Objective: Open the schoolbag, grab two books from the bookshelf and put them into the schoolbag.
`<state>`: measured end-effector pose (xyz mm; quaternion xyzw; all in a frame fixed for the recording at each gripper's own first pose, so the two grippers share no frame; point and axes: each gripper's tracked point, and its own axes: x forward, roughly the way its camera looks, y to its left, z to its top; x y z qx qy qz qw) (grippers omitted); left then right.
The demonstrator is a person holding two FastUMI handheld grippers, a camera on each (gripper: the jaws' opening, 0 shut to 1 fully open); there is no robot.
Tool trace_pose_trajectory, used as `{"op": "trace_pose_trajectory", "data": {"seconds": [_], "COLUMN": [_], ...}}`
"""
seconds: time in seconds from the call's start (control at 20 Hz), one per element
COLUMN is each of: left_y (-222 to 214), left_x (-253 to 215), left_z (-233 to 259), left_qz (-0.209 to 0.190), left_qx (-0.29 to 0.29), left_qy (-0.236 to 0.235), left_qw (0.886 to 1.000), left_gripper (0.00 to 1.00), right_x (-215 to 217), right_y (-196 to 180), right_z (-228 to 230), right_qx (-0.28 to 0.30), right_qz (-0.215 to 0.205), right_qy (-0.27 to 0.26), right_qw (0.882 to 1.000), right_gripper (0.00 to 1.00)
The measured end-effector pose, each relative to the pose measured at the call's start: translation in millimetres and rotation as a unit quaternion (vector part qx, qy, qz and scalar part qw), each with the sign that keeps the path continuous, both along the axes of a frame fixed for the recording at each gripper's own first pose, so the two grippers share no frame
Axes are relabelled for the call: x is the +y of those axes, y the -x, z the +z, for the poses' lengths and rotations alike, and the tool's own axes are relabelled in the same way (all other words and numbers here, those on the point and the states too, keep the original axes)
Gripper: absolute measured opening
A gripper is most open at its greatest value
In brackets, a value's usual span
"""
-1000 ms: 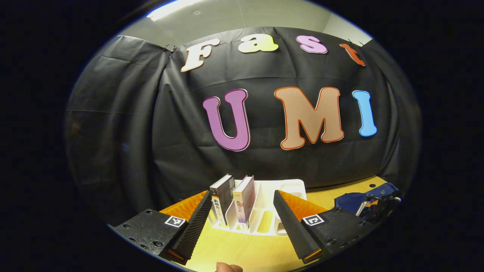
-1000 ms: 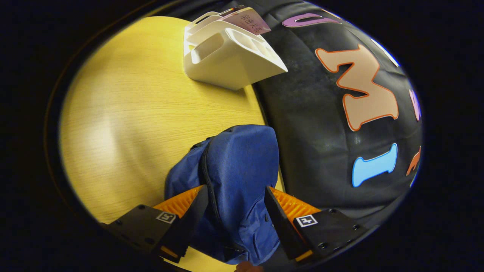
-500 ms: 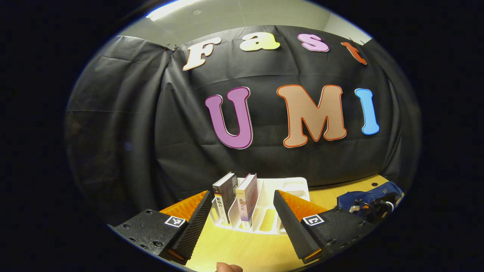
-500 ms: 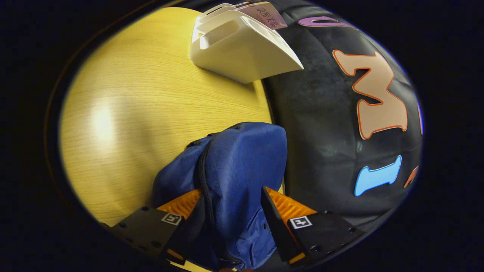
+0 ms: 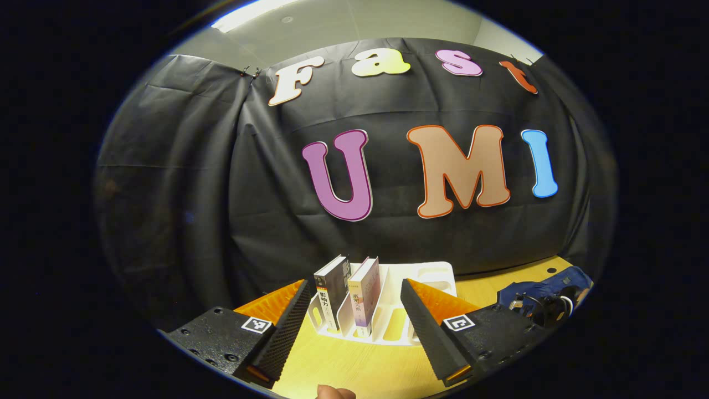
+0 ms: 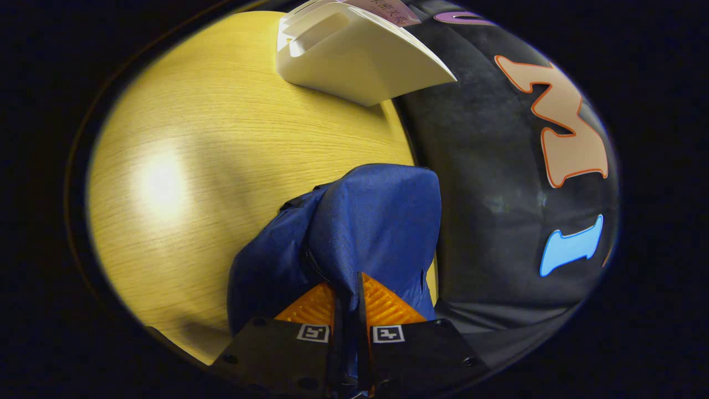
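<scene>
Jaws wide on left gripper [image 5: 353, 327], facing white bookshelf [image 5: 412, 310] at table [image 5: 354, 371] back edge, two books [image 5: 346, 293] upright in its left slots. Right gripper [image 6: 348, 302] pinches blue schoolbag [image 6: 376, 221] fabric near table's back edge.

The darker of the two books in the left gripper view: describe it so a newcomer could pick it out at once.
Start at the wooden table in front of the black cloth wall, and find the white slotted bookshelf standing on it. Two books stand upright in its left-hand slots. The one wanted is the left book, with a dark grey spine that turns white lower down, next to the pale, pinkish book.
</scene>
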<state>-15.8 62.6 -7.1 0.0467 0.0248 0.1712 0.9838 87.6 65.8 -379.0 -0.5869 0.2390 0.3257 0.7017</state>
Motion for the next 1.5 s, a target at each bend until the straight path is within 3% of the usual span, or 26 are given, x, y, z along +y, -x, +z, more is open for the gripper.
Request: {"op": "trace_pose_trajectory", "data": {"seconds": [0.15, 0.25, 0.45, 0.55, 0.6, 0.65, 0.75, 0.85, 1.0, 1.2, 1.25, 1.35, 1.5], "left_y": [0.5, 0.0, -6.5, -10.6, -11.8, -13.9, -18.2, -22.1, -30.3, -38.7, -40.9, -44.9, -52.2], "left_x": [2.7, 3.1, 3.6, 5.2, 5.2, 5.9, 7.0, 7.9, 8.3, 8.4, 9.1, 10.1, 13.7], "left_z": [-3.3, -6.0, -3.0, -2.5, -2.4, -4.2, -4.6, -2.9, 0.4, -0.1, -0.5, -1.3, -3.4], "left_qz": [0.003, 0.003, -0.002, -0.004, -0.006, -0.007, -0.009, -0.011, -0.016, -0.02, -0.021, -0.023, -0.025], "left_qx": [0.002, 0.006, 0.001, 0.001, 0.002, 0.003, 0.006, 0.004, 0.003, 0.004, 0.004, 0.008, 0.012], "left_qy": [0.004, 0.006, 0.002, 0.001, 0.002, 0.004, 0.006, 0.001, -0.005, 0.002, 0.002, -0.001, 0.001], "left_qw": [1.0, 1.0, 1.0, 1.0, 1.0, 1.0, 1.0, 1.0, 1.0, 1.0, 1.0, 1.0, 1.0], "left_gripper": [0.96, 0.96, 0.96, 0.96, 0.96, 0.96, 0.96, 0.96, 0.96, 0.96, 0.96, 0.96, 0.96], "right_x": [0.1, -1.4, -2.2, -2.7, -2.7, -5.9, -9.7, -18.4, -34.0, -53.1, -57.6, -64.6, -79.4], "right_y": [-0.6, -0.6, -5.9, -10.6, -13.2, -16.4, -28.8, -39.3, -53.4, -63.1, -63.6, -66.6, -72.0], "right_z": [-0.2, -0.1, 9.3, 24.6, 33.8, 44.0, 68.3, 88.2, 112.6, 132.5, 136.0, 136.7, 135.2], "right_qx": [0.015, 0.044, 0.073, 0.084, 0.093, 0.1, 0.106, 0.112, 0.118, 0.128, 0.134, 0.143, 0.161], "right_qz": [-0.013, -0.035, -0.08, -0.11, -0.125, -0.141, -0.168, -0.198, -0.237, -0.29, -0.306, -0.341, -0.4], "right_qy": [-0.015, -0.032, -0.085, -0.132, -0.163, -0.189, -0.241, -0.287, -0.346, -0.424, -0.442, -0.481, -0.537], "right_qw": [1.0, 0.998, 0.991, 0.982, 0.974, 0.967, 0.95, 0.931, 0.9, 0.848, 0.832, 0.795, 0.725], "right_gripper": [0.12, 0.0, 0.04, 0.0, 0.08, 0.0, 0.04, 0.08, 0.03, 0.03, 0.08, 0.04, 0.04]}}
